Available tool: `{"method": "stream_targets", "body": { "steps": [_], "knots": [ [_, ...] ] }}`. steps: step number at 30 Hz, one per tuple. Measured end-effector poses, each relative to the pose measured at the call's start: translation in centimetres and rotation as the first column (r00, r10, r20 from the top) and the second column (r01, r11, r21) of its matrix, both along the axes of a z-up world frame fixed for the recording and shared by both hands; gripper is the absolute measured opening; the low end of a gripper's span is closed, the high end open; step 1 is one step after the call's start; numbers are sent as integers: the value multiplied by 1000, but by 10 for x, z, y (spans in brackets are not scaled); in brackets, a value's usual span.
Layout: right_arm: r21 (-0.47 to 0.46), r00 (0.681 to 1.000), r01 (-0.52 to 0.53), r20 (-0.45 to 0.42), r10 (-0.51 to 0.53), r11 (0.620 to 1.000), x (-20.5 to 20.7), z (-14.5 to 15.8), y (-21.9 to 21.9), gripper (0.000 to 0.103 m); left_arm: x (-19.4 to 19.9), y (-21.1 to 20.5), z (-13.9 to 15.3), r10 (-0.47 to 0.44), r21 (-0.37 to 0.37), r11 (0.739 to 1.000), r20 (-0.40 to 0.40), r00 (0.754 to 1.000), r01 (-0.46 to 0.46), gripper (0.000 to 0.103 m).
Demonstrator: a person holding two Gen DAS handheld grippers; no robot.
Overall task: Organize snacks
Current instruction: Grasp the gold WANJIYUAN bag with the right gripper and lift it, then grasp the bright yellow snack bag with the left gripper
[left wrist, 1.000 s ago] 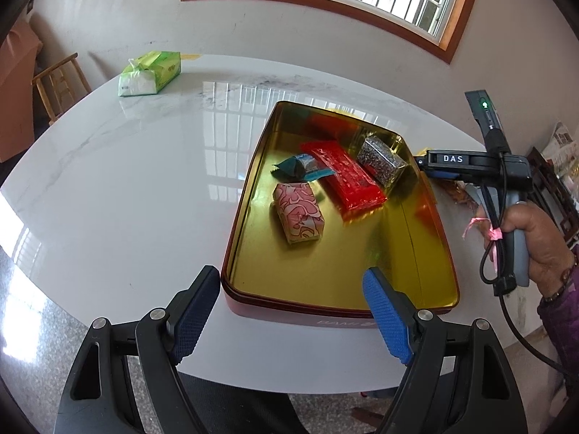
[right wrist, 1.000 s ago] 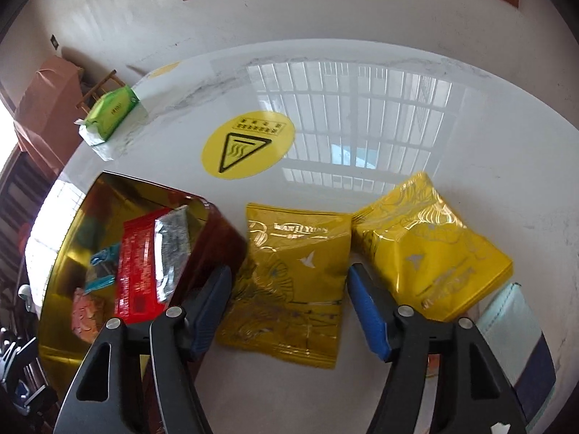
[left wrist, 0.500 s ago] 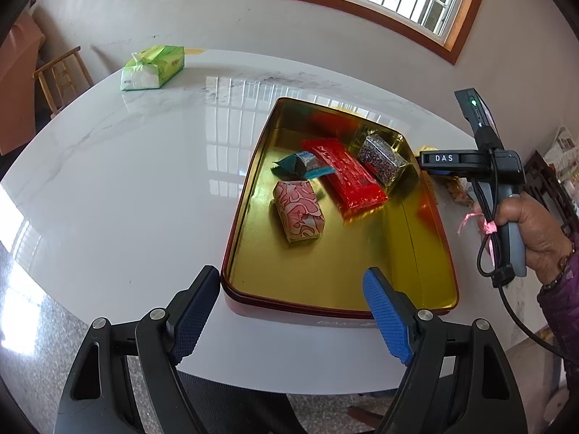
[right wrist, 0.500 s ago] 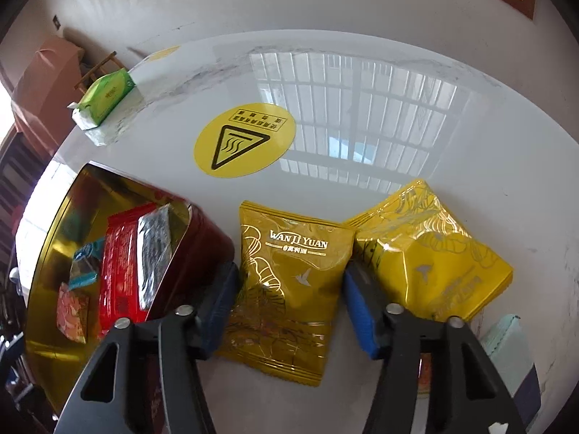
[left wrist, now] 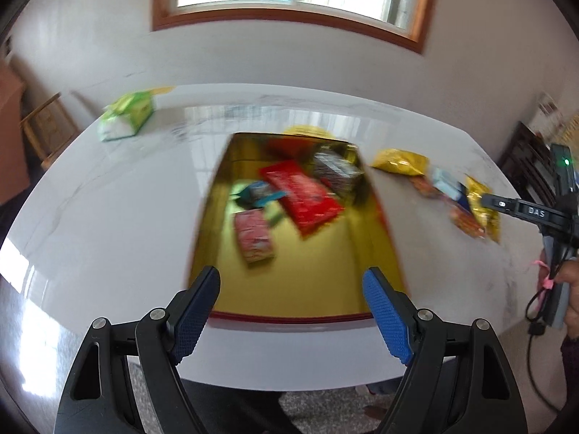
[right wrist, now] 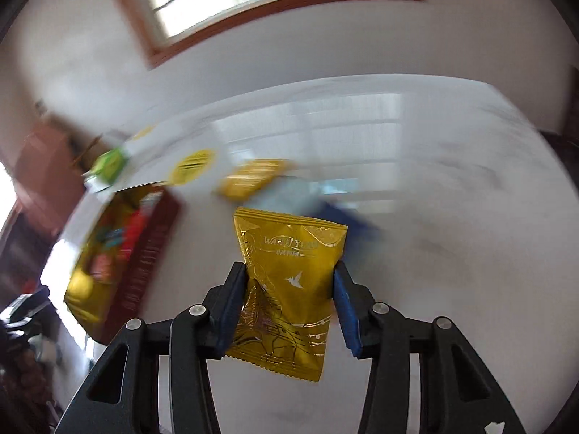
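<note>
- My right gripper [right wrist: 287,302] has just been closing, and its ribbed blue pads now pinch a gold foil snack packet [right wrist: 287,282] by its two side edges; the packet hangs clear of the table, crinkled, glossy, with crimped ends and a small white bird printed on its front.
- My left gripper [left wrist: 293,311] stands wide apart with nothing between its dimpled blue pads, over the near edge of the tin tray [left wrist: 311,300].
- The tray is a rounded rectangle, mirror-gold inside with a dark red outer wall, on a glossy white marble-look table [left wrist: 108,224].
- In it lie a flat red packet [left wrist: 302,197], a pink patterned block [left wrist: 253,235], a teal wrapper [left wrist: 258,191] and a silvery speckled pack [left wrist: 336,171].
- Only the left view shows the loose snacks right of the tray: a second gold pouch [left wrist: 400,162] and a mixed heap [left wrist: 459,202], blurred.
- Only the right view shows the grip itself, and a round yellow sticker [right wrist: 191,166] on the tabletop.
- A green tissue pack [left wrist: 126,117] sits far off to the left.
</note>
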State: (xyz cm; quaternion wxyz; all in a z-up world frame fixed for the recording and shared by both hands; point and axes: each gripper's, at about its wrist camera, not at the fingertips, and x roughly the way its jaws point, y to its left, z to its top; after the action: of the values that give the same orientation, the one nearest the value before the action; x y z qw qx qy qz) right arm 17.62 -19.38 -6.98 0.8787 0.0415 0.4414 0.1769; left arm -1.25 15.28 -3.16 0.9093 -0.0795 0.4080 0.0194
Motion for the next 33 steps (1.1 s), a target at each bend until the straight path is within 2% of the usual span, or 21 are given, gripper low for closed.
{"method": "stream_targets", "body": {
  "steps": [3,6,9,13,15,18,21,23,26,31,33],
  "knots": [
    [-16,991,134,-11,-135,991,-2,-4,-65,44,7,-20,7,-60,-5,998,-4,998,60,81],
    [-62,974,227,4,-227,972,-1,-10,-110,43,18,-42,17,-121,-13,993,-4,993,121,81],
    [-74,957,290,0,-291,954,3,-21,-138,44,39,-58,25,-184,-113,977,-40,982,179,81],
    [-52,943,331,-28,-333,942,9,-39,-163,44,81,-62,30,-192,-310,937,-78,978,159,81],
    [-40,942,330,-44,-332,943,11,-48,-166,43,108,-66,29,-176,-408,905,-107,978,118,82],
    [-8,945,324,-46,-324,946,9,-51,-175,43,159,-74,20,-154,-481,876,-190,970,45,82],
    [-6,951,307,-36,-307,952,10,-53,-183,43,202,-81,5,-136,-505,863,-270,953,-20,82],
    [-4,956,291,-30,-291,957,10,-54,-184,43,234,-86,-13,-127,-531,843,-357,926,-89,82],
    [26,961,277,-28,-277,960,7,-56,-184,44,262,-84,-36,-76,-543,817,-436,897,-195,82],
    [44,969,249,-13,-249,968,5,-57,-182,44,287,-87,-57,-29,-559,772,-505,862,-302,82],
    [51,973,233,-13,-232,971,5,-57,-180,44,296,-92,-61,-26,-563,763,-518,855,-318,81]
  ]
}}
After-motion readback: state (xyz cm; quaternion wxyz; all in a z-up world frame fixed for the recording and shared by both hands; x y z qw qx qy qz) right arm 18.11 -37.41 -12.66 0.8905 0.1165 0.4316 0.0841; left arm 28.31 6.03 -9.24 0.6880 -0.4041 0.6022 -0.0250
